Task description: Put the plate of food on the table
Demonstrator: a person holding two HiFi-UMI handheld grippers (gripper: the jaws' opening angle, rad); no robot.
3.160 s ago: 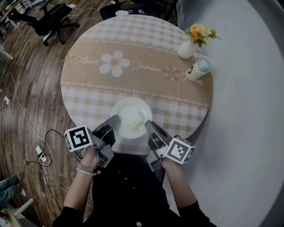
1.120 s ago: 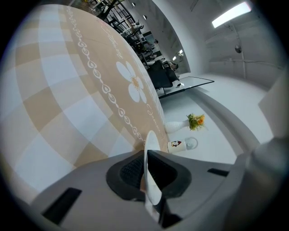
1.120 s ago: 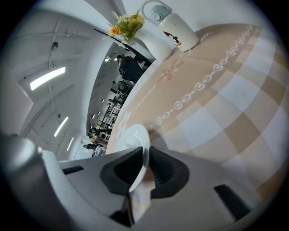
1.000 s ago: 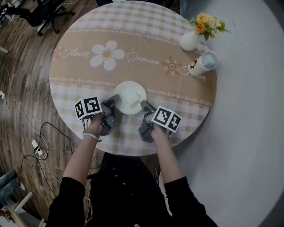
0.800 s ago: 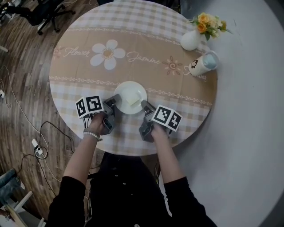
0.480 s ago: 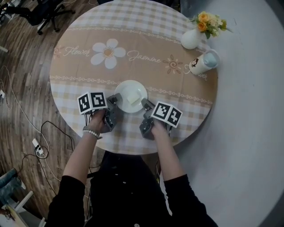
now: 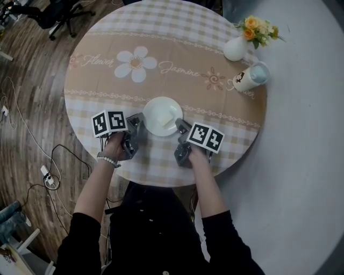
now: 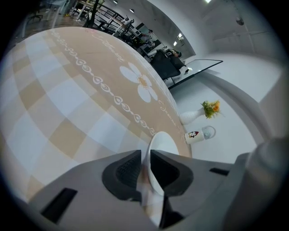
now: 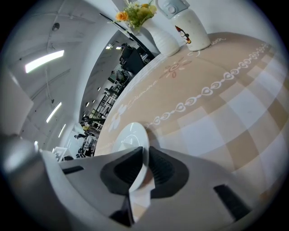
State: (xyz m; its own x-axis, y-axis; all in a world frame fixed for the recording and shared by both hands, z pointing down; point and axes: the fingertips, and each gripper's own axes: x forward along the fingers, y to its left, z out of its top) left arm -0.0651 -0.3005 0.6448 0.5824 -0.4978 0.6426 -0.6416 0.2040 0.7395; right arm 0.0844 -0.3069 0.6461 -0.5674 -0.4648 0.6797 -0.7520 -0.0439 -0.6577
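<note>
Carried inward from the near edge, the plate [image 7: 163, 115] now hovers low over the table [image 7: 107, 80], with the left gripper [image 7: 141, 121] and right gripper [image 7: 180, 125] each pinching its rim, so setting it down and letting go likely remains.

Bright, even indoor light; strong fisheye distortion at edges.

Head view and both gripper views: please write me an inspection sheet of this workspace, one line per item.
Surface: round table under a checked cloth with flower print.
Job's things: white plate with pale food, at the table's near side; whether it rests on the cloth, cannot tell.
Clutter: vase of flowers and mug, far right edge.
Tools: left tool and right tool each shut on the plate's rim, opposite sides.
Cables: cables and power strip on the wooden floor, left.
Surroundings: office chair, top left.
</note>
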